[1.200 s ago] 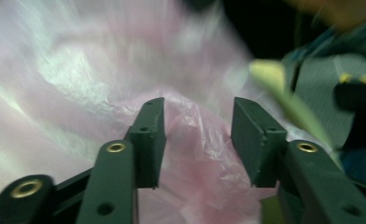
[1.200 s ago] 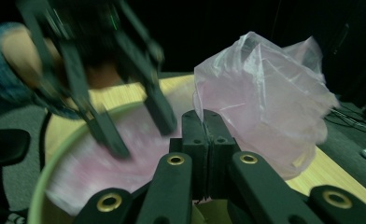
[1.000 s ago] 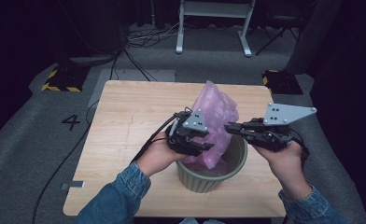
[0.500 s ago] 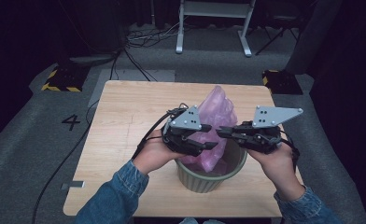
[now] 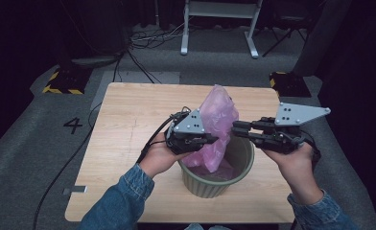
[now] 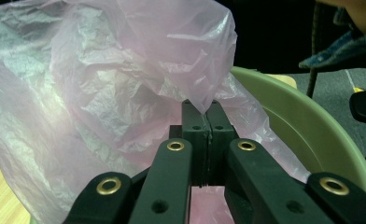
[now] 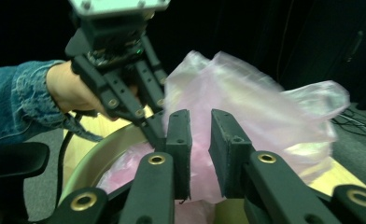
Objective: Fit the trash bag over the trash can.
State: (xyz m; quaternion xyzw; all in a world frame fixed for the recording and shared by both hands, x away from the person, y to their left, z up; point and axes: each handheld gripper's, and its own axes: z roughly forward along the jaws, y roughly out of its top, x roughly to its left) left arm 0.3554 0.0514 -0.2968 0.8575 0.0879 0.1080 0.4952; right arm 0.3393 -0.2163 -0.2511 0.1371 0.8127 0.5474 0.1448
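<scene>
- High view, left of centre: the left tool, held in a hand with a blue denim sleeve, reaches in from the lower left towards the middle of the frame; a grey three-cornered plate sits on top of it.
- Left gripper view: this tool's two black jaws have just been closing and now stand pressed together at the centre of the frame, with a thin fold of the crumpled, translucent pink plastic bag pinched between their pads.
- High view, centre: the pink plastic bag stands up out of the round, pale green plastic bin, its top rising above both tools and its lower part inside the bin.
- The bin stands on the light wooden desk, near the desk's lower edge in the frame.
- High view, right of centre: the right tool points left towards the bag, level with the bin's right rim.
- Right gripper view: its jaws have just been opening and stand a little apart at the centre of the frame; pink film shows through the gap beyond them, and whether the pads touch it I cannot tell.
- In that view's upper left, the left tool bites the bag just beside the right tool's own jaws.
</scene>
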